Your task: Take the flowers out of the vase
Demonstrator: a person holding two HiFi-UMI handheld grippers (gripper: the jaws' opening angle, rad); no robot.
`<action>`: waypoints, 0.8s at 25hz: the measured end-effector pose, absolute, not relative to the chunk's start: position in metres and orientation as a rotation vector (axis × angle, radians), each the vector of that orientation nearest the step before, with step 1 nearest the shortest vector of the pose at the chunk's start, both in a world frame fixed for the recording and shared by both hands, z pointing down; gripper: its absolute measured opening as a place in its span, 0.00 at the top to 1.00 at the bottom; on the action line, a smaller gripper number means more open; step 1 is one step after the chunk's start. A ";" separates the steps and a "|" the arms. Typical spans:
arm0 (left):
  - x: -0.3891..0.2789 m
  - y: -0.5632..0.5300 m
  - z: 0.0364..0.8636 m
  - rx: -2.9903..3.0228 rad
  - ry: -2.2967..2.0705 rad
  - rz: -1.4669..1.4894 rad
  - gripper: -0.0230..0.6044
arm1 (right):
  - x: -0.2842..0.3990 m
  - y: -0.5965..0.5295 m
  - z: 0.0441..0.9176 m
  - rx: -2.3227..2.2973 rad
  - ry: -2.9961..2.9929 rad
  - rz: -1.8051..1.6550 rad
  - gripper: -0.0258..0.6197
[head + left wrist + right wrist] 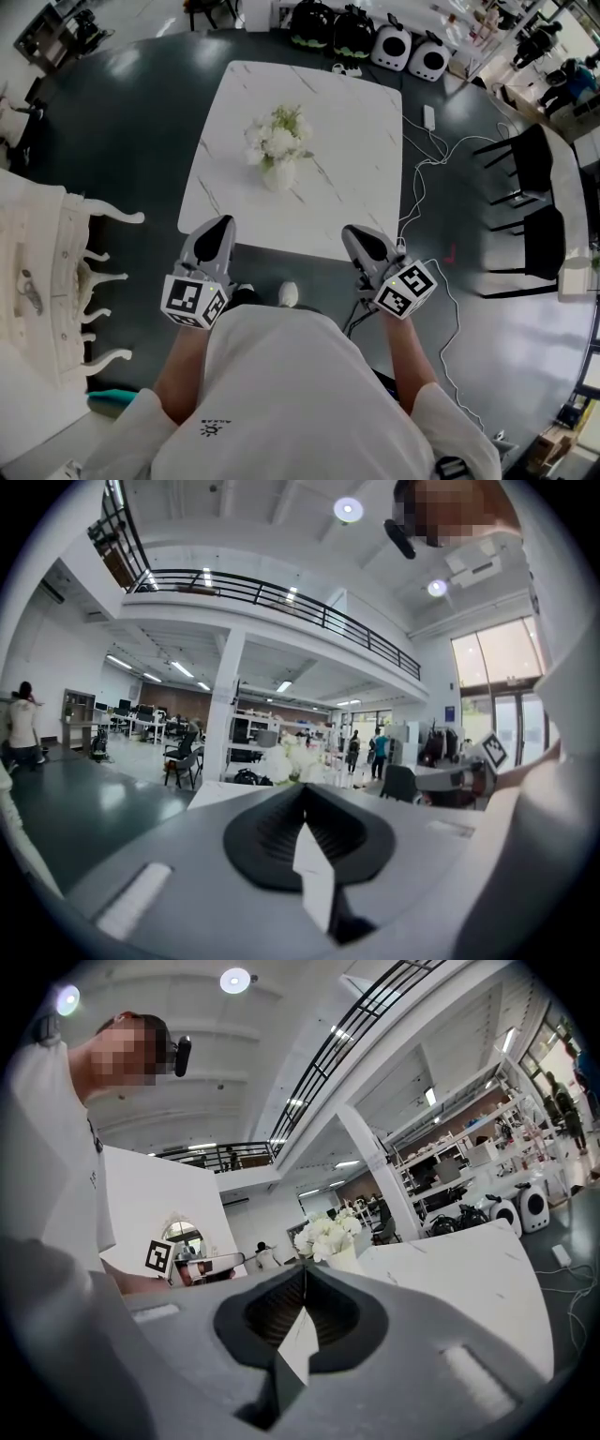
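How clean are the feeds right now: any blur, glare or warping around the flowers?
Head view: sharp, flowers and vase clear, light glare on the dark floor. Left gripper view: fisheye-bent, near jaws blurred, flowers washed out. Right gripper view: flowers crisp, jaws slightly soft.

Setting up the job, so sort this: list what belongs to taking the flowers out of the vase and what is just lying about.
Job: white flowers, white vase, left gripper, right gripper, both shut.
Lying about: black chairs, white power strip, ornate white furniture.
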State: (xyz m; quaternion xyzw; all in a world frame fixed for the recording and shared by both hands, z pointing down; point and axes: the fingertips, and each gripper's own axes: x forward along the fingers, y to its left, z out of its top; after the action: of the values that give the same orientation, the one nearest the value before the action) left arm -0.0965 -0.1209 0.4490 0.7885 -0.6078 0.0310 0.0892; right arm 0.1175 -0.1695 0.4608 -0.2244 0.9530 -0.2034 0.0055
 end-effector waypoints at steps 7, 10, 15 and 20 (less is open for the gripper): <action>-0.098 -0.127 0.444 2.349 -1.822 0.097 0.98 | 0.121 -0.172 0.456 -0.698 2.928 -0.667 0.96; -0.097 -0.134 0.444 2.357 -1.809 0.101 0.98 | 0.119 -0.172 0.452 -0.706 2.925 -0.651 0.96; -0.096 -0.152 0.449 2.382 -1.752 0.108 0.98 | 0.119 -0.176 0.450 -0.742 2.926 -0.646 0.96; -0.099 -0.171 0.452 2.406 -1.714 0.096 0.98 | 0.116 -0.181 0.447 -0.787 2.918 -0.626 0.96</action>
State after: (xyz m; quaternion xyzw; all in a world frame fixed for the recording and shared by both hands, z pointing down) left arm -0.0988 -0.1712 0.4523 0.8105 -0.5774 0.0325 0.0929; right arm 0.1159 -0.1815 0.4467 -0.2548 0.9451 -0.2028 0.0275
